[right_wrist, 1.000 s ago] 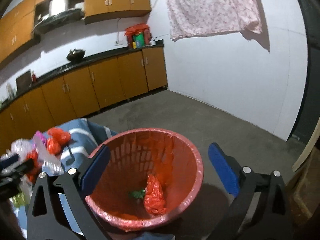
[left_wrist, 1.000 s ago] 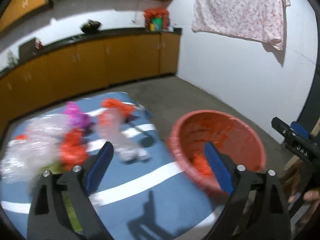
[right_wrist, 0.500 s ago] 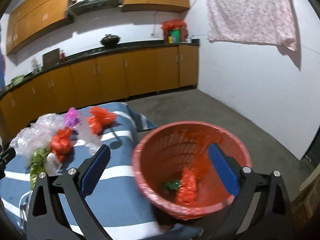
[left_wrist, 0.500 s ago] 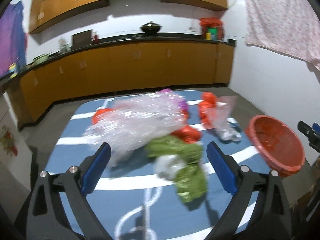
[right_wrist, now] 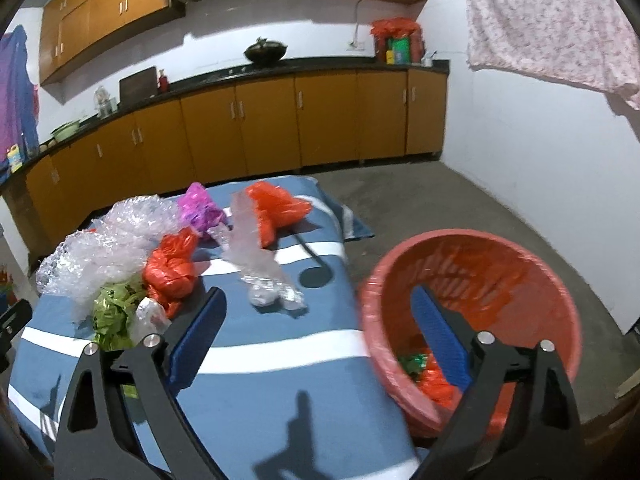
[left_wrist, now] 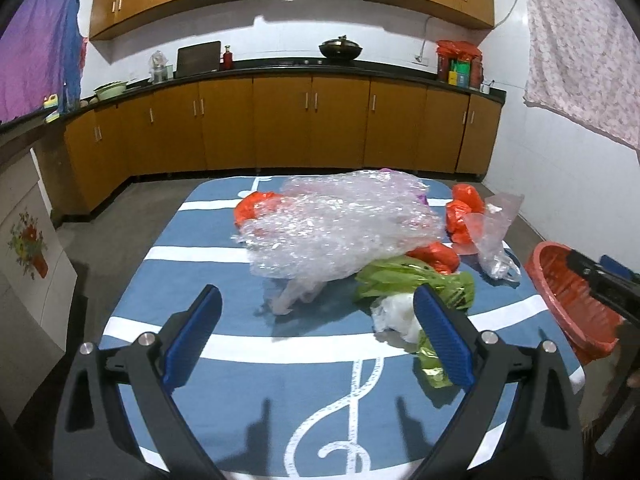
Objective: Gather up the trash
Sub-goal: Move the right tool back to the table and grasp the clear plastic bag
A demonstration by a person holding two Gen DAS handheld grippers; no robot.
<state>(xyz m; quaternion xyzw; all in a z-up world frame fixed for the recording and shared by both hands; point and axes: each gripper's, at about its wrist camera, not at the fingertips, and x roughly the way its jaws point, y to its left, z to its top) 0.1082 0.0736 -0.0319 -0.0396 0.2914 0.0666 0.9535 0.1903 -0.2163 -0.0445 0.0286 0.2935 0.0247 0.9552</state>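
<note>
Trash lies heaped on a blue cloth with white stripes (left_wrist: 240, 380): a big sheet of bubble wrap (left_wrist: 336, 224), a green wrapper (left_wrist: 412, 280), a white crumpled bag (left_wrist: 394, 316), several red bags (left_wrist: 462, 208) and a clear bag (left_wrist: 490, 236). My left gripper (left_wrist: 316, 296) hangs open above the cloth just short of the pile, holding nothing. My right gripper (right_wrist: 318, 294) is over the cloth's right edge beside the red basket (right_wrist: 472, 240); its jaws are closing with nothing between them. A purple bag (right_wrist: 200, 208) lies at the back. Red and green scraps lie in the basket.
The red basket (left_wrist: 568, 292) sits low at the table's right side. Brown kitchen cabinets (left_wrist: 312, 128) run along the back and left walls. A cloth (right_wrist: 552, 28) hangs on the white right wall, over bare concrete floor (right_wrist: 460, 200).
Both views have swung left, away from the basket and toward the table. The left gripper now faces the trash pile. The right gripper's jaws stand slightly narrower.
</note>
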